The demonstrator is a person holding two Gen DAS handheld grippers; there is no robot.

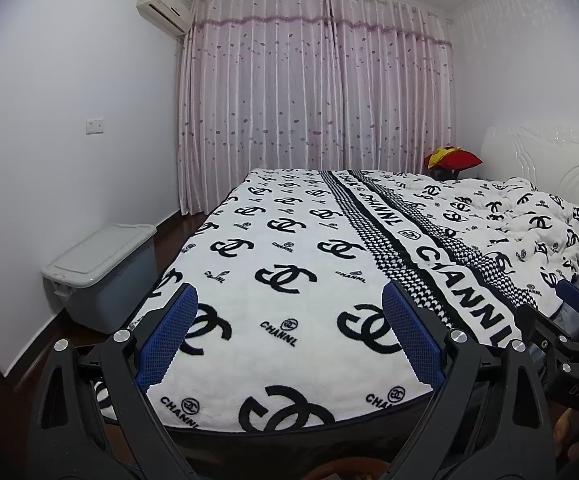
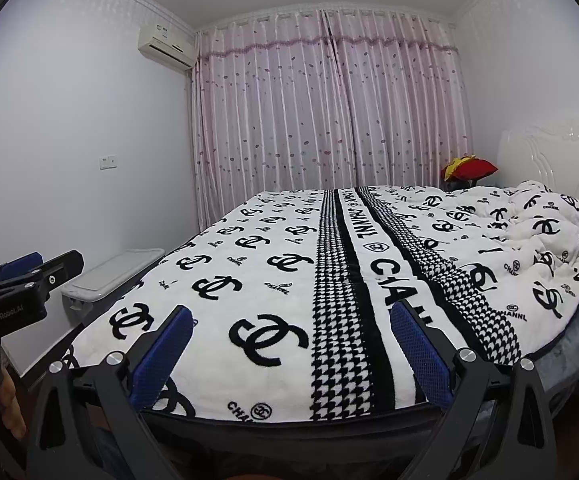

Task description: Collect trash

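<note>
No trash shows in either view. My left gripper (image 1: 289, 300) is open and empty, its blue-padded fingers spread above the foot end of the bed. My right gripper (image 2: 289, 320) is open and empty too, held over the same edge of the bed. The right gripper also shows at the right edge of the left wrist view (image 1: 577, 304). The left gripper shows at the left edge of the right wrist view (image 2: 29, 268). The bed carries a white blanket (image 1: 309, 248) with black logos, flat on the left and bunched near the headboard.
A grey lidded storage box (image 1: 101, 272) stands on the dark floor left of the bed, against the wall. Pink curtains (image 1: 313, 92) hang behind the bed. A red and yellow cushion (image 1: 451, 158) lies beside the white headboard (image 1: 549, 160). An air conditioner (image 1: 163, 6) hangs high on the left wall.
</note>
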